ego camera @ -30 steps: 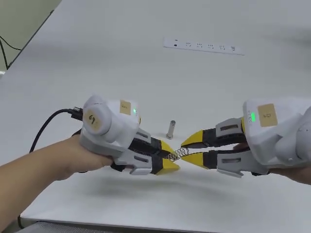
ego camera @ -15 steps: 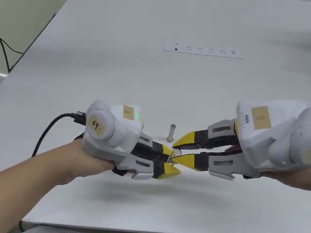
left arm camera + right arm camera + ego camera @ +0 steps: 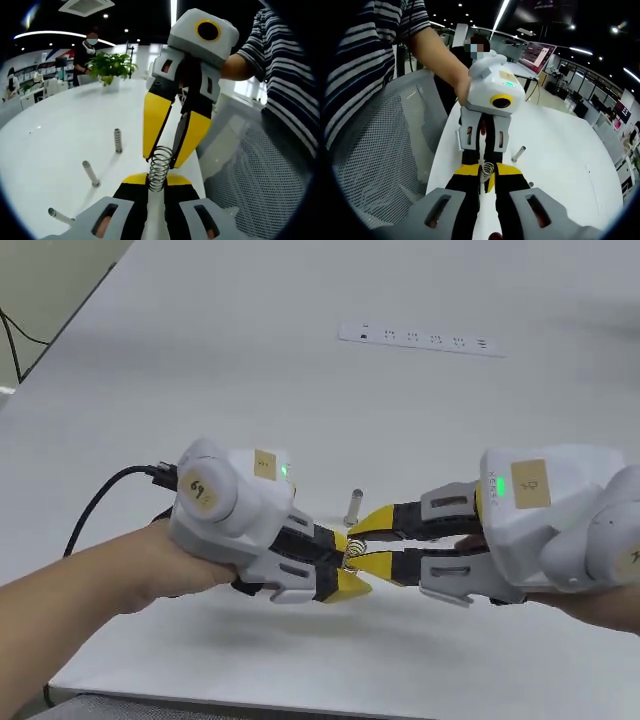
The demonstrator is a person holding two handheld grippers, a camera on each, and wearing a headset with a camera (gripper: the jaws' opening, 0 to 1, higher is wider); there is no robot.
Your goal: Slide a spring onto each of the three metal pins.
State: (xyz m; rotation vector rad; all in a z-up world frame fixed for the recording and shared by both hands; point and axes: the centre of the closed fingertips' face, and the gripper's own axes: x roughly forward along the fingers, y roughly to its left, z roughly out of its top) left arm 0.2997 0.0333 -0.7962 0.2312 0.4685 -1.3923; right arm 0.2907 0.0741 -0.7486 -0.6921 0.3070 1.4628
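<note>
A small steel spring (image 3: 352, 550) hangs between both grippers above the table's near edge. My left gripper (image 3: 347, 560) is shut on one end of the spring (image 3: 160, 167). My right gripper (image 3: 357, 546) faces it tip to tip, with its yellow jaws closed against the spring's (image 3: 486, 171) other end. Just behind the tips one bare metal pin (image 3: 353, 508) stands upright. In the left gripper view a pin wearing a spring (image 3: 117, 140) stands further off, a bare pin (image 3: 90, 173) is nearer, and a third pin (image 3: 60, 216) lies low at the left.
A white power strip (image 3: 420, 338) lies far back on the white table (image 3: 250, 370). A black cable (image 3: 100, 502) trails from the left gripper toward the table's left edge. A mesh chair (image 3: 395, 150) and a person's striped sleeve sit just off the near edge.
The right gripper has moved left until its tips meet the left gripper's, and its jaws have narrowed onto the spring. The spring now looks shorter and bunched between the tips.
</note>
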